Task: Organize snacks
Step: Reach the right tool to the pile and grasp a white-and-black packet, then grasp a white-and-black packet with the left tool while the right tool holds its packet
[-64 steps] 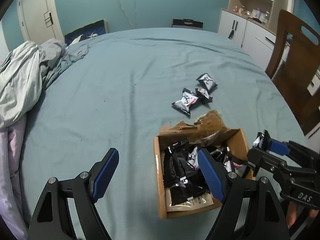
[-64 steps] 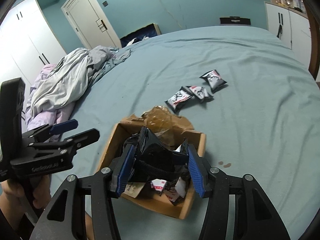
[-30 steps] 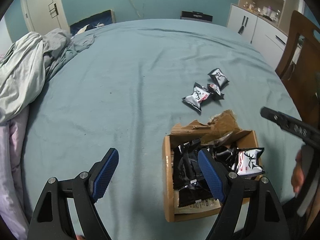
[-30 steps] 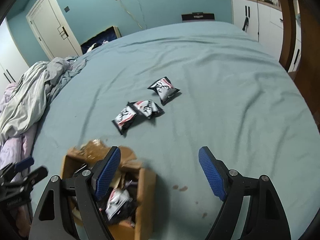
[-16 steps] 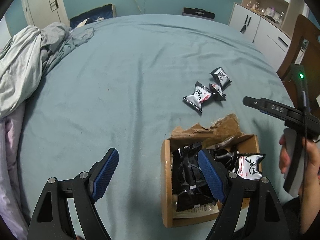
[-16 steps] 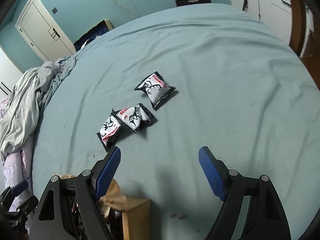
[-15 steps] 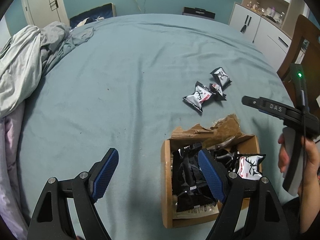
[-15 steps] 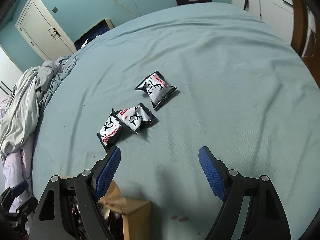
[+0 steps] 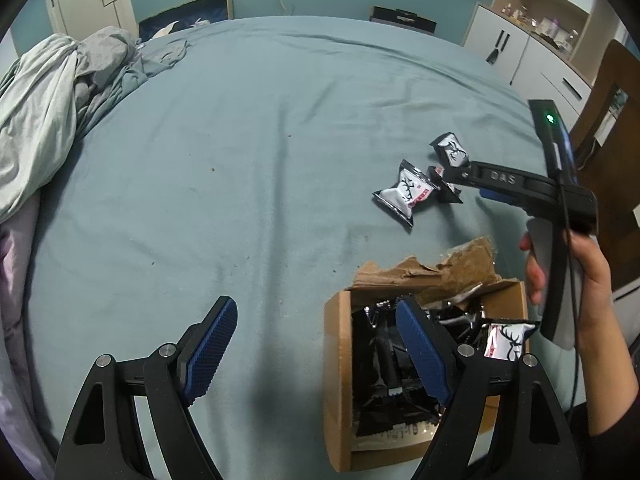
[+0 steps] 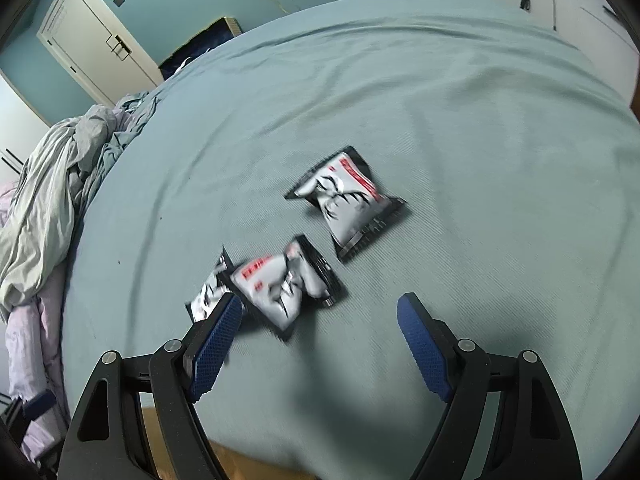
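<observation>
Three black-and-white snack packets with a deer print lie on the teal bedsheet: the far one, the middle one and the left one. My right gripper hovers open just short of the middle packet, with nothing between its fingers. In the left wrist view the same gripper reaches over those packets. A torn cardboard box holds several more packets. My left gripper stands open and empty beside the box, its right finger above the box's inside.
Crumpled grey and lilac bedding is heaped at the bed's left side. A wooden chair and white cabinets stand past the right edge. A person's hand holds the right gripper's handle near the box.
My right gripper let a packet go into the box, then swung away from it toward the three loose packets, which now loom larger. The left gripper has shifted only slightly.
</observation>
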Available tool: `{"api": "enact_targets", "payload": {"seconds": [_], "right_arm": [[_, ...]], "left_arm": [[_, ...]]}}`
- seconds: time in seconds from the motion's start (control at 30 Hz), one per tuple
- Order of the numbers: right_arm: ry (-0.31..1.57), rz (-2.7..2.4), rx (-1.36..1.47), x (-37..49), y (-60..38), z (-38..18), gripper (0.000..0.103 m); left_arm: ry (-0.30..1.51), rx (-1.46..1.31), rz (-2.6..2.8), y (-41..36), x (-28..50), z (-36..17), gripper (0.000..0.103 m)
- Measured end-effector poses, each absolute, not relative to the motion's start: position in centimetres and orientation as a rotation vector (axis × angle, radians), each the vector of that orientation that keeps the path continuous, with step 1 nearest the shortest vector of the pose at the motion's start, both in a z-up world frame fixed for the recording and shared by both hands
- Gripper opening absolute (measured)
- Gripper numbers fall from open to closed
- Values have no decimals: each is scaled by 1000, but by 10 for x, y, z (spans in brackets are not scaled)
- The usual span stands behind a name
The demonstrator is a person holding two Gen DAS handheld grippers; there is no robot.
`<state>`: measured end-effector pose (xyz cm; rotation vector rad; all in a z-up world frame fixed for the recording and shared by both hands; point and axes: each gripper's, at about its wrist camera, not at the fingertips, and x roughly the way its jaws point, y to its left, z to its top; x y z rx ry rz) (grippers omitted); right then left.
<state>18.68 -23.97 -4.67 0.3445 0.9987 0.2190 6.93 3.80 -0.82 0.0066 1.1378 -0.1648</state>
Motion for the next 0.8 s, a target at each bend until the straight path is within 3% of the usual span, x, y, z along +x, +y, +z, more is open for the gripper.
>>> {"api": "enact_targets", "payload": {"seconds": [0.3, 0.37, 0.43, 0.53, 0.8], "right_arm": [[1065, 247, 255, 222, -222, -66, 79], [1054, 228, 257, 223, -225, -65, 68], [1055, 218, 242, 221, -227, -64, 31], [1056, 246, 269, 215, -227, -60, 25], [950, 254, 299, 163, -243, -14, 24]], "left_arm": [[1161, -24, -154, 42, 75, -14, 83], [1158, -19, -150, 42, 75, -14, 83], [1147, -17, -148, 41, 74, -12, 83], [1128, -2, -133, 41, 71, -11, 83], [1067, 101, -149, 26, 58, -2, 83]]}}
